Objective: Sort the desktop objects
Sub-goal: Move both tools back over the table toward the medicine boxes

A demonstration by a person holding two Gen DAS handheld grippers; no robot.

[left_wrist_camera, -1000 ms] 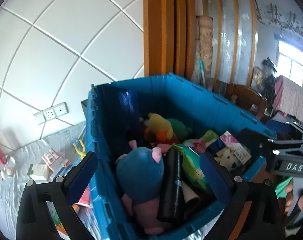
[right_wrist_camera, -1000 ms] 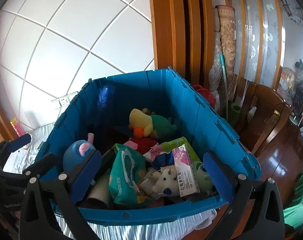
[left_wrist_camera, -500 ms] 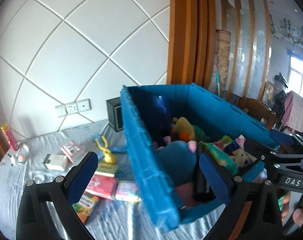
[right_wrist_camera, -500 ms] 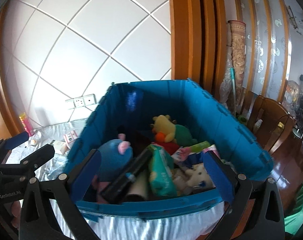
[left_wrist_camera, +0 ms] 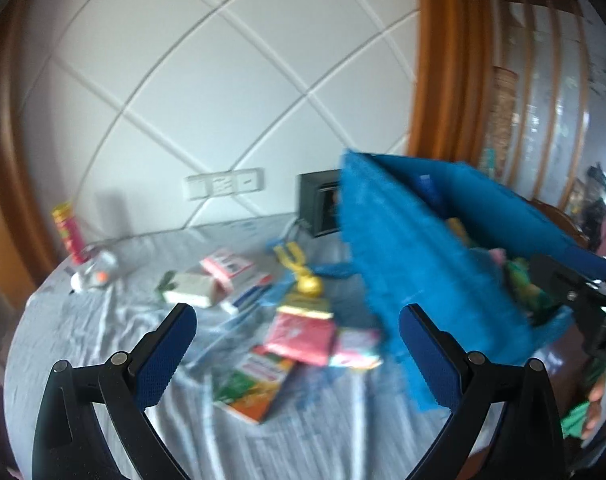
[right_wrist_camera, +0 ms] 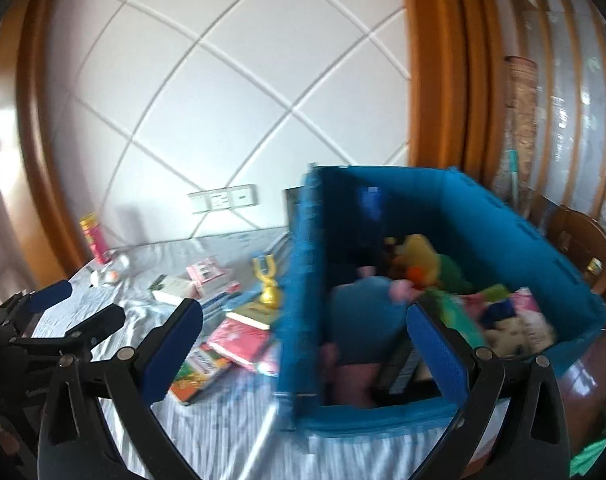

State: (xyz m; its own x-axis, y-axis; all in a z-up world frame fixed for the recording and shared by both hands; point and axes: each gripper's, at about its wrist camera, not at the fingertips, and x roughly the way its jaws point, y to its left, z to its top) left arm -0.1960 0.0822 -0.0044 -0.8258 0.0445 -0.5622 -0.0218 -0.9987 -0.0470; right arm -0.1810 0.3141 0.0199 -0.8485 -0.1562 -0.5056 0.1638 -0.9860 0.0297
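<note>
A blue plastic crate [right_wrist_camera: 499, 216] [left_wrist_camera: 415, 248] stands on the right of the cloth-covered table [left_wrist_camera: 103, 344], filled with plush toys, among them a blue one [right_wrist_camera: 363, 320] and a yellow-green one [right_wrist_camera: 423, 260]. Left of the crate lie loose items: a pink packet [left_wrist_camera: 299, 332] [right_wrist_camera: 239, 338], an orange-green box [left_wrist_camera: 255, 388] [right_wrist_camera: 197, 372], a white box [left_wrist_camera: 191, 294] and a gold figurine [left_wrist_camera: 309, 284] [right_wrist_camera: 269, 294]. My left gripper [left_wrist_camera: 297, 356] is open above these items, holding nothing. My right gripper [right_wrist_camera: 305, 356] is open over the crate's near-left corner, also empty. Both views are motion-blurred.
A red-yellow tube [left_wrist_camera: 69, 232] and a small white object [left_wrist_camera: 91, 276] sit at the table's far left. A black box [left_wrist_camera: 319, 210] stands against the tiled wall behind the crate. Wooden chairs [right_wrist_camera: 579, 248] stand to the right.
Both grippers have swung left, away from the crate's inside. The table with its loose items has come into view. Both stayed open.
</note>
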